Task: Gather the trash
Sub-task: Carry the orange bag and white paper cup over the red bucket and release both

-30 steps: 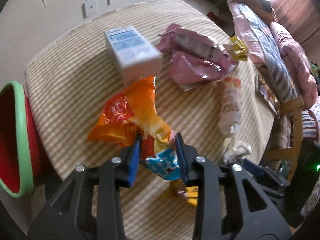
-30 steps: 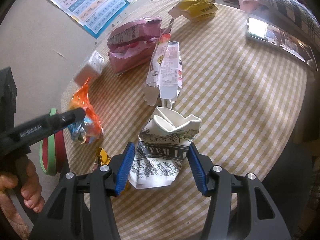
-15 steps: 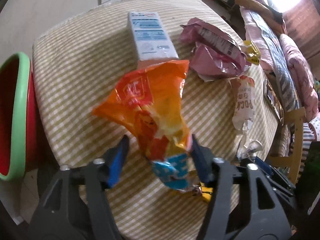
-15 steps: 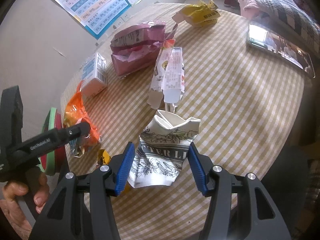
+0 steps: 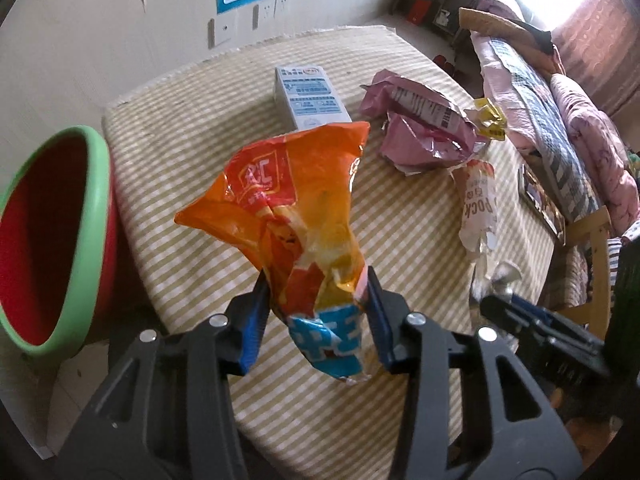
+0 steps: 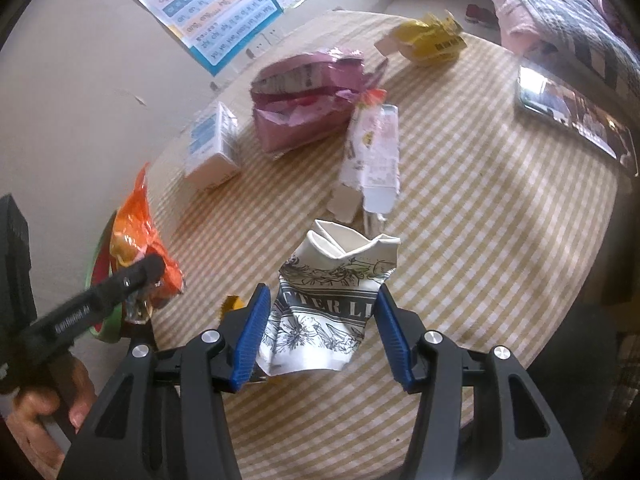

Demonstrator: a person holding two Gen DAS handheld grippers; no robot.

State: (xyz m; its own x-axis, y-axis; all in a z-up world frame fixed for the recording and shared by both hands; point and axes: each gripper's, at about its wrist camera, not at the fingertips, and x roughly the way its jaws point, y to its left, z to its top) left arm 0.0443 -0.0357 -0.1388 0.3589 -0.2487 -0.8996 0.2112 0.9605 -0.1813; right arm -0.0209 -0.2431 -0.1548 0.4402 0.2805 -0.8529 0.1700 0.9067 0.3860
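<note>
My left gripper point(image 5: 316, 304) is shut on an orange snack bag point(image 5: 292, 200) and holds it upright above the checked table point(image 5: 192, 128); the bag also shows in the right wrist view point(image 6: 136, 248). A red bin with a green rim point(image 5: 52, 240) stands off the table's left edge. My right gripper point(image 6: 322, 320) is shut on a crushed white paper cup with black print point(image 6: 332, 292), held above the table's near edge.
On the table lie a white and blue carton point(image 5: 310, 94), a crumpled pink bag point(image 5: 424, 124), a yellow wrapper point(image 6: 430, 38), a white sachet point(image 6: 372, 152), a small gold wrapper point(image 6: 232, 304) and a framed picture point(image 6: 576, 120). A bed point(image 5: 560, 92) stands to the right.
My left gripper has lifted the orange bag off the table and raised it upright, nearer the red bin. My right gripper holds the cup almost still.
</note>
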